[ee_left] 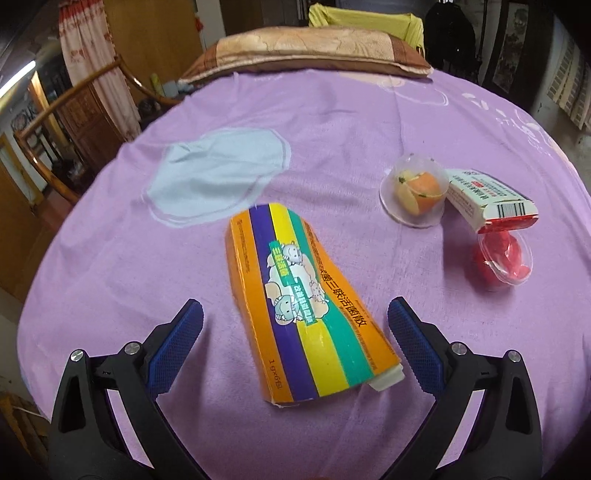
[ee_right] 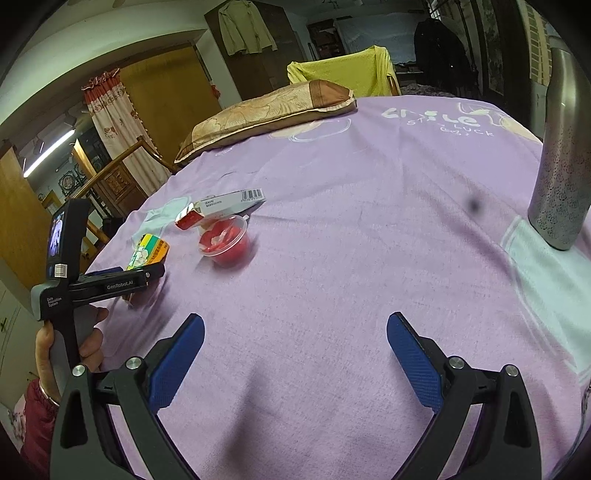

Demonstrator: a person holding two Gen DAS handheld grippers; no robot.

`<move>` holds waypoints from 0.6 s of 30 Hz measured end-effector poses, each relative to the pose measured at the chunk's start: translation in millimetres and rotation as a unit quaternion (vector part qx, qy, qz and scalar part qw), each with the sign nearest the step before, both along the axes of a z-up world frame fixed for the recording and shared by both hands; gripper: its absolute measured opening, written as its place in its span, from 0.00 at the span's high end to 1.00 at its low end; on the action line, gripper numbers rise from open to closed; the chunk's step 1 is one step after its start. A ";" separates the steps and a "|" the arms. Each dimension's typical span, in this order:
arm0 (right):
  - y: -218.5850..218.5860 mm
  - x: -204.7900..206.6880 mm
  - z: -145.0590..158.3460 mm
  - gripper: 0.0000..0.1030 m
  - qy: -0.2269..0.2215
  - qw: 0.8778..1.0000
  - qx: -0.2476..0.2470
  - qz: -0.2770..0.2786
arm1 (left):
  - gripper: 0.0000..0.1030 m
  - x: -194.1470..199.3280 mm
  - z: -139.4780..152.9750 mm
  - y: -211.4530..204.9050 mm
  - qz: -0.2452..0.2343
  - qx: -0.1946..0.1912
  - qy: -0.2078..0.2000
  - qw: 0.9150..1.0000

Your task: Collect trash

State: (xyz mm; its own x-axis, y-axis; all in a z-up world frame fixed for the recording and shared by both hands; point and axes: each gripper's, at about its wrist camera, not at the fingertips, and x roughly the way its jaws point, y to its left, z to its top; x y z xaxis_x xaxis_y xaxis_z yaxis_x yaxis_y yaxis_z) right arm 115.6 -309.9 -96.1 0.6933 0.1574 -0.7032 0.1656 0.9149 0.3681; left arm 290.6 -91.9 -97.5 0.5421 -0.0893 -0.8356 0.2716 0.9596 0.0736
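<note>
A flattened carton striped orange, purple, yellow and teal [ee_left: 306, 306] lies on the purple bedsheet [ee_left: 332, 122]. My left gripper [ee_left: 295, 305] is open, with one finger on each side of the carton's near half and not touching it. Further right lie a clear cup with orange peel [ee_left: 415, 192], a white and red box [ee_left: 487, 199] and a clear cup with red scraps [ee_left: 504, 258]. My right gripper [ee_right: 296, 320] is open above bare sheet. From there I see the left gripper [ee_right: 147, 275] over the striped carton [ee_right: 147, 251], the red cup [ee_right: 227, 242] and the white box [ee_right: 225, 203].
A brown pillow [ee_left: 306, 51] lies at the far end of the bed, with a yellow-draped chair [ee_left: 362, 22] behind it. A wooden chair [ee_left: 55, 140] stands off the left edge. A tall metal container [ee_right: 561, 166] stands at the right. A hand [ee_right: 48, 343] holds the left gripper.
</note>
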 end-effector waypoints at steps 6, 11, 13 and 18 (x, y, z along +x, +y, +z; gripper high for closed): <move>-8.3 -0.6 -5.1 0.05 0.007 1.000 0.018 -0.019 | 0.06 4.9 -8.7 2.5 -0.003 -0.010 0.031 0.999; -10.3 1.8 -7.8 0.05 0.015 0.999 0.022 -0.024 | 0.06 3.7 -9.2 1.4 0.000 -0.010 0.029 1.000; -9.7 4.2 -9.2 0.05 0.022 0.999 0.021 -0.022 | 0.06 3.4 -9.0 1.0 0.001 -0.010 0.028 1.000; -1.3 18.7 -16.4 0.05 0.062 0.998 0.011 0.006 | 0.06 3.3 -8.7 2.5 0.001 -0.011 0.027 1.000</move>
